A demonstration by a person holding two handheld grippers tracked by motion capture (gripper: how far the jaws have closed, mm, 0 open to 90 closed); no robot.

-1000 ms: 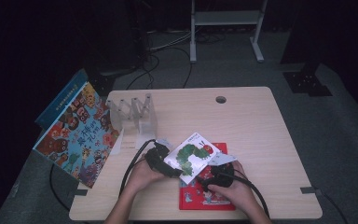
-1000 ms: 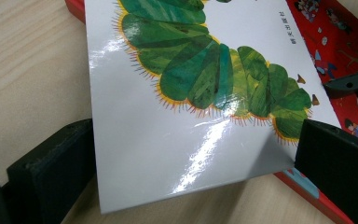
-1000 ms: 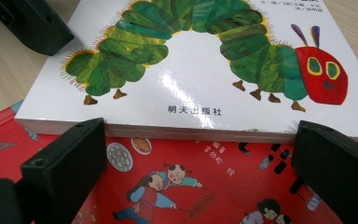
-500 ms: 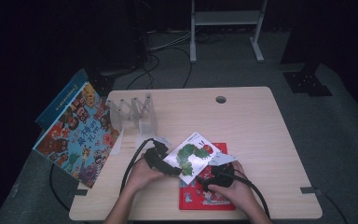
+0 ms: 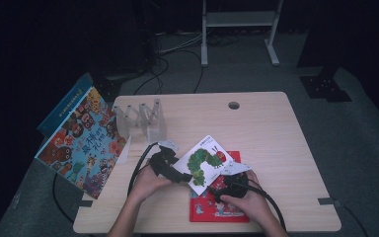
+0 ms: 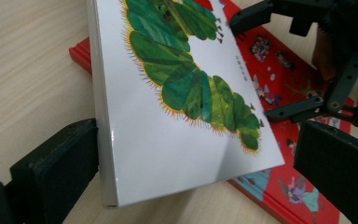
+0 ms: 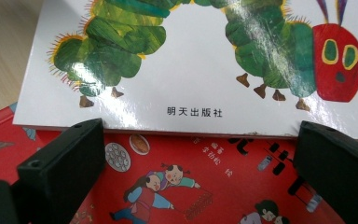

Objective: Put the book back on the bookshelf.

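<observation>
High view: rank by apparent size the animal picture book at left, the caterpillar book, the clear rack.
1. Animal picture book, clearly largest.
2. Caterpillar book.
3. Clear rack.
The last two look close, and the claws cover part of the caterpillar book, so that order is unsure.

The white caterpillar book (image 7: 205,107) carries a green caterpillar with a red face and yellow eyes. The red picture book (image 7: 205,186) shows small cartoon figures. The bench (image 5: 276,128) is pale wood.

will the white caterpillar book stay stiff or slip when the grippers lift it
The caterpillar book probably stays stiff: its edge looks like a thick, flat block. Its glossy cover shows glare, so it may slip in a gripper. Resting on the red book, it could slide if pushed.
</observation>
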